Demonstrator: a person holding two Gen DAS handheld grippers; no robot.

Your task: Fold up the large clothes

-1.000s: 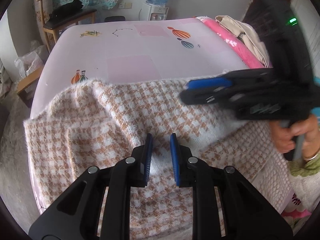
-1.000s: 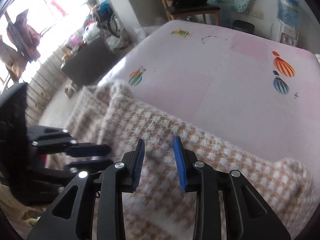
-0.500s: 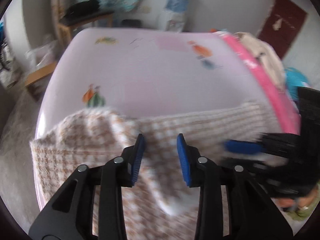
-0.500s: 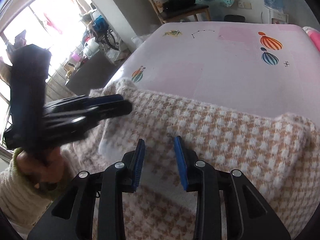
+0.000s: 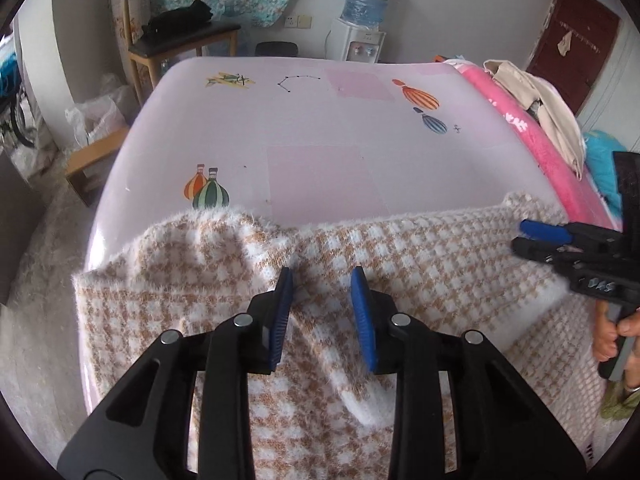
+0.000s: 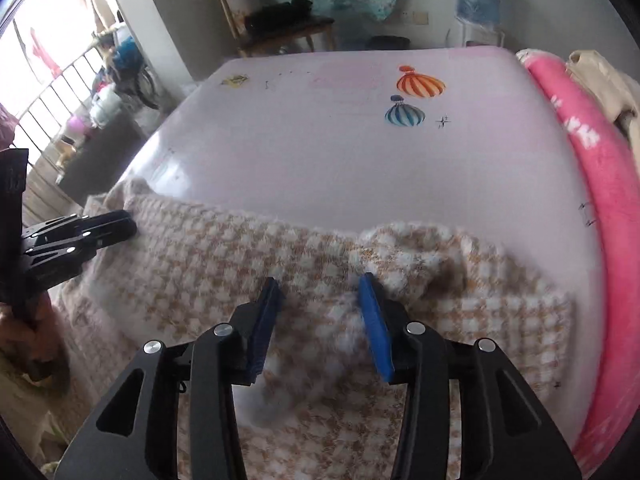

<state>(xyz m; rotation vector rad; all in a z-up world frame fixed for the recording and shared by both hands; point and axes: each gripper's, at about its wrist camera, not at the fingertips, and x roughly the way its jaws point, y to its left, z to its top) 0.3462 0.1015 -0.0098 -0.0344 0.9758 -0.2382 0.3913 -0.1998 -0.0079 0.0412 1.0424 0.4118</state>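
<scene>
A fuzzy tan-and-white houndstooth garment lies rumpled across the near edge of the pink bed sheet. My left gripper hovers over its left half, blue pads apart, with cloth under the gap but not pinched. In the right wrist view my right gripper is over the garment near its bunched right end. Its jaws are opening and nothing is pressed between them. Each gripper shows in the other's view: the right gripper at the garment's right edge, the left gripper at its left corner.
A rolled pink blanket with a beige garment on it lines the bed's right side. Behind the bed stand a wooden chair and a water dispenser. A person's hand grips the right tool's handle.
My left jaws have spread wider and let go of the fold between them. The right gripper swung from above the garment's middle to its right end, its jaws widening.
</scene>
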